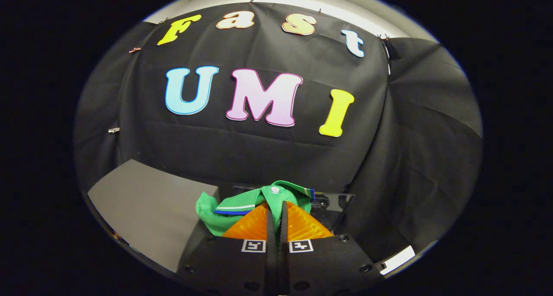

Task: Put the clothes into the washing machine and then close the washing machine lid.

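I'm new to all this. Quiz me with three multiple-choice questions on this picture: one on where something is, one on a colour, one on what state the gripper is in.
1. Where is the garment?
A. pinched between the gripper's fingers
B. on the grey panel
C. pinned to the cloth wall

2. What is the garment's main colour?
A. red
B. green
C. white

3. How do the gripper's fingers stand?
A. wide apart
B. closed on the garment
C. closed on nothing

Answers:
1 A: the garment bunches around the tips of the gripper, beside the grey panel.
2 B: its fabric is green, with a striped collar edge and a white button.
3 B: the fingers are nearly together with the collar caught between them.
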`<move>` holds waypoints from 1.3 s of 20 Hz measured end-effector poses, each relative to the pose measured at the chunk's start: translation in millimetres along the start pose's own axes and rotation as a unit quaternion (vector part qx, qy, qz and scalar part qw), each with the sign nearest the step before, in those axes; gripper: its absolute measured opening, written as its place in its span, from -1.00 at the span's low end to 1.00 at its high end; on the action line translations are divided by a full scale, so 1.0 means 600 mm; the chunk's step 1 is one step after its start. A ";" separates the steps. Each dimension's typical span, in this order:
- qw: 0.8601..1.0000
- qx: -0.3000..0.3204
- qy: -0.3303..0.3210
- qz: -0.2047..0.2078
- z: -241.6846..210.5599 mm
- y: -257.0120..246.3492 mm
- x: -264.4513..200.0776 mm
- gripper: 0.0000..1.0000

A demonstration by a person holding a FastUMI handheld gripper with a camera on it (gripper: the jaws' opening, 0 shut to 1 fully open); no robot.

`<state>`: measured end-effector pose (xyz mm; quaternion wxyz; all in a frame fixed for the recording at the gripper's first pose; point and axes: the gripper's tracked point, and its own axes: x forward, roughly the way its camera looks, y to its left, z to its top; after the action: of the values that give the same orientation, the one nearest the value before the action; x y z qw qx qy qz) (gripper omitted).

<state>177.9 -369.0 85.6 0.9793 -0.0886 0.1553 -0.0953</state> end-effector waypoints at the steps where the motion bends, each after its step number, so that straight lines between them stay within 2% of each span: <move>1: 1.000 0.002 0.006 -0.007 -0.017 -0.014 0.009 -0.90; 5: 0.999 0.021 0.035 -0.034 -0.094 -0.056 0.043 -0.90; 8: 0.996 0.011 0.068 -0.049 -0.163 -0.069 0.078 -0.90; 13: 0.991 0.002 0.125 -0.041 -0.291 -0.046 0.147 -0.90; 19: 0.978 0.009 0.203 -0.042 -0.437 -0.033 0.208 -0.90; 26: 0.965 0.014 0.261 -0.028 -0.531 -0.028 0.248 -0.90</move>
<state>212.1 -463.0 -252.1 0.9029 -0.0515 0.4017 -0.1443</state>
